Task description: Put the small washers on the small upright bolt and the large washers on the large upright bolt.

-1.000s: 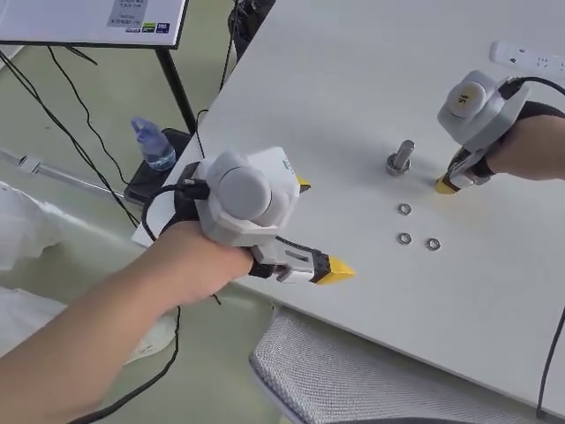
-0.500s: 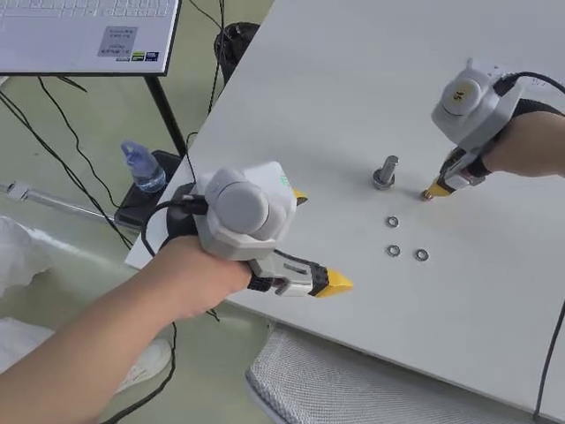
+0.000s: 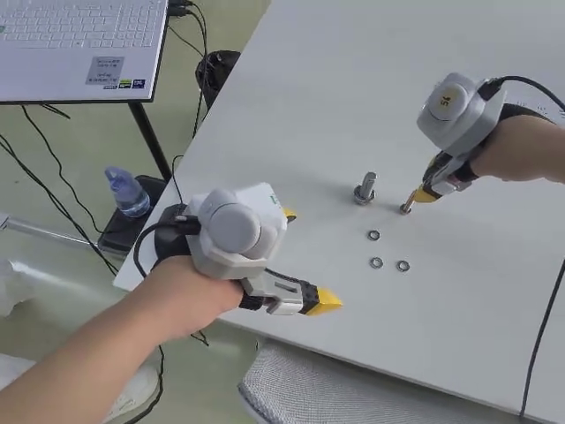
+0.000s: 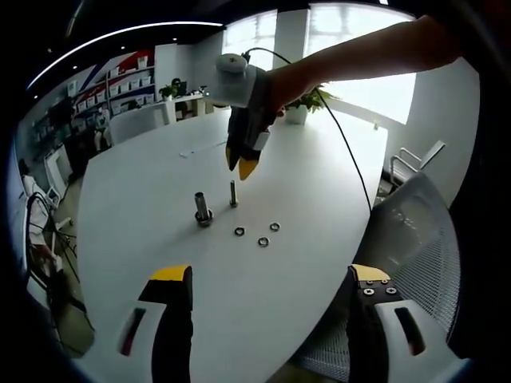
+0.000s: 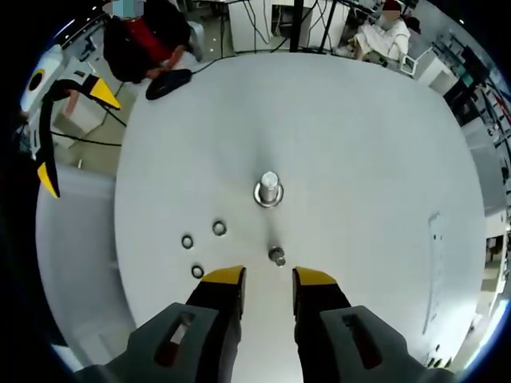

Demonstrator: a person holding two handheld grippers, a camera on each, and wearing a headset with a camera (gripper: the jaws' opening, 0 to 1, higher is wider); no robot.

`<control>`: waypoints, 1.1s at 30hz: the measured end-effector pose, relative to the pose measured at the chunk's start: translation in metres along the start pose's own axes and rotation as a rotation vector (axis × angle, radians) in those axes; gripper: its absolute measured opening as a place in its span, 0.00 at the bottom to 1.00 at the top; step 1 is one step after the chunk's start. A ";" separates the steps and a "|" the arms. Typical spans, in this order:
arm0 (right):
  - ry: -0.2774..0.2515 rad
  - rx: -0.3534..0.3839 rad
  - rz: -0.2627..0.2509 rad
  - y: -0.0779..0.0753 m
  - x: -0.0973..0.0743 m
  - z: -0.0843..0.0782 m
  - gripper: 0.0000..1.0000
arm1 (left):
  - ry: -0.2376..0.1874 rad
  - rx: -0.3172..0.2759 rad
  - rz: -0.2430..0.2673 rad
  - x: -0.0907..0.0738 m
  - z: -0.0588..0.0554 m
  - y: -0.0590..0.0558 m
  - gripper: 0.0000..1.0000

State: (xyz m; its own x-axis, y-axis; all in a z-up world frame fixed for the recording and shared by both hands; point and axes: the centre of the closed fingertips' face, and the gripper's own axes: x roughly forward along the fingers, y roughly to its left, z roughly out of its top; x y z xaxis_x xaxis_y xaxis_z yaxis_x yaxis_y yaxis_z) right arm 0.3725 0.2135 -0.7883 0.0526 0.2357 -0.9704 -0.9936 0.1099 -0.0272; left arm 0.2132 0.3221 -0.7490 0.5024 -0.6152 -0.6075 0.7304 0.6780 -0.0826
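On the white table (image 3: 353, 79) the large bolt (image 3: 365, 188) stands upright, and the thin small bolt (image 3: 406, 208) stands upright just right of it. Three small washers (image 3: 373, 236) (image 3: 376, 262) (image 3: 403, 265) lie flat nearer me. My right gripper (image 3: 419, 196) hovers right above the small bolt. In the right gripper view that gripper (image 5: 269, 277) is open by a narrow gap, with the small bolt (image 5: 276, 255) just beyond the tips and the large bolt (image 5: 268, 187) farther ahead. My left gripper (image 3: 305, 258) is wide open over the table's near edge. It (image 4: 270, 275) faces both bolts (image 4: 204, 209) (image 4: 233, 194).
A laptop (image 3: 79, 44) sits on a stand to the left. Below it, a water bottle (image 3: 124, 193) and cables lie on the floor. A mesh chair (image 3: 309, 389) stands against the table's near edge.
The head camera has shifted, so the whole scene sits lower and further left. My right gripper has lifted slightly, and the small bolt now shows standing below its tips. The left gripper stays wide open.
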 end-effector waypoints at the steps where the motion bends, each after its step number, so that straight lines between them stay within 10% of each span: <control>1: 0.001 -0.002 0.001 -0.004 0.002 -0.001 0.25 | -0.001 0.000 0.002 -0.001 0.000 0.000 0.79; 33: -0.105 -0.054 0.089 0.058 0.011 -0.023 0.32 | 0.010 -0.004 0.006 -0.011 -0.010 -0.002 0.77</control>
State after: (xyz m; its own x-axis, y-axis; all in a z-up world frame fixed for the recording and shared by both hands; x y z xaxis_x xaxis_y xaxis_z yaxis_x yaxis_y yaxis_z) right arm 0.3132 0.2001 -0.8063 -0.0284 0.3418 -0.9393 -0.9986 0.0324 0.0420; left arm 0.2013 0.3315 -0.7504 0.5021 -0.6067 -0.6162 0.7255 0.6834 -0.0816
